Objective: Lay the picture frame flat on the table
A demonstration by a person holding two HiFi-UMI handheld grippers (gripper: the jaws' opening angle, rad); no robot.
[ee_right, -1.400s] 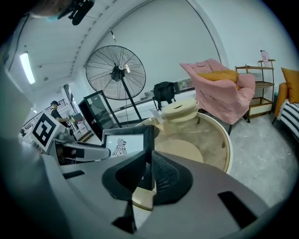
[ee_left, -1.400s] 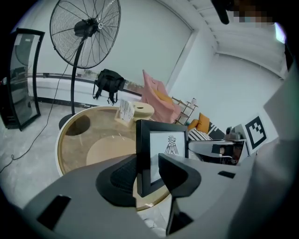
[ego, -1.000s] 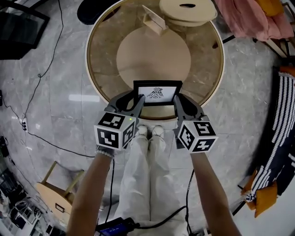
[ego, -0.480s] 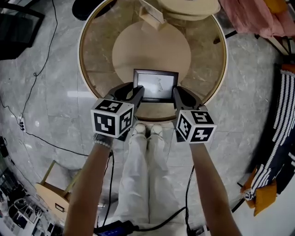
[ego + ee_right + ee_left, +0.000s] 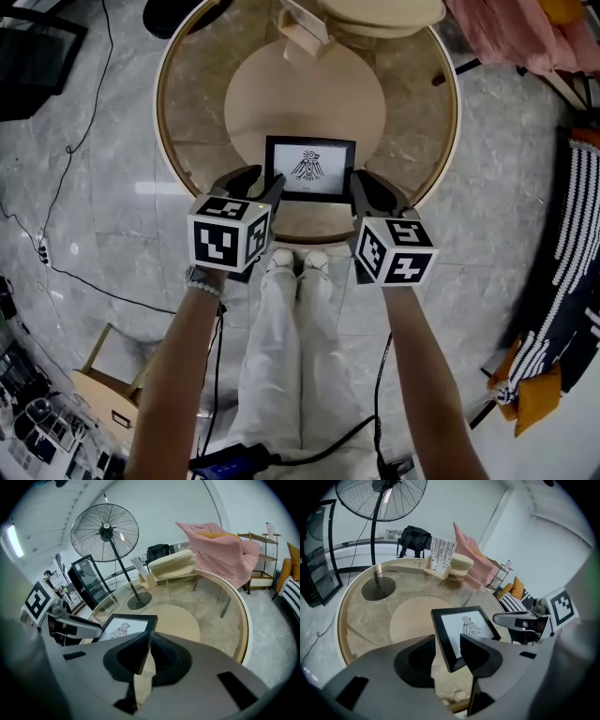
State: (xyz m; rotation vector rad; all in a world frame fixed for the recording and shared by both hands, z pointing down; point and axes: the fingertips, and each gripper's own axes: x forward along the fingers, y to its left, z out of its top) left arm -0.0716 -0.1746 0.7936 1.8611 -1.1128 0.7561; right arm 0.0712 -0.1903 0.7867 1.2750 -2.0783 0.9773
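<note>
Status: picture frame held low over the table, centre of head view.
Grip: right gripper clamped on right edge; left gripper jaws just opened, straddling left edge. Judged light, rigid, glazing fragile: hold side edges only.

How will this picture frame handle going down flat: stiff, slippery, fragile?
Probably stiff: the picture frame shows straight edges with the right claw pinching one side. Smooth-looking, it may slide on the glass table. Its face may be glazed, so fragile.
</note>
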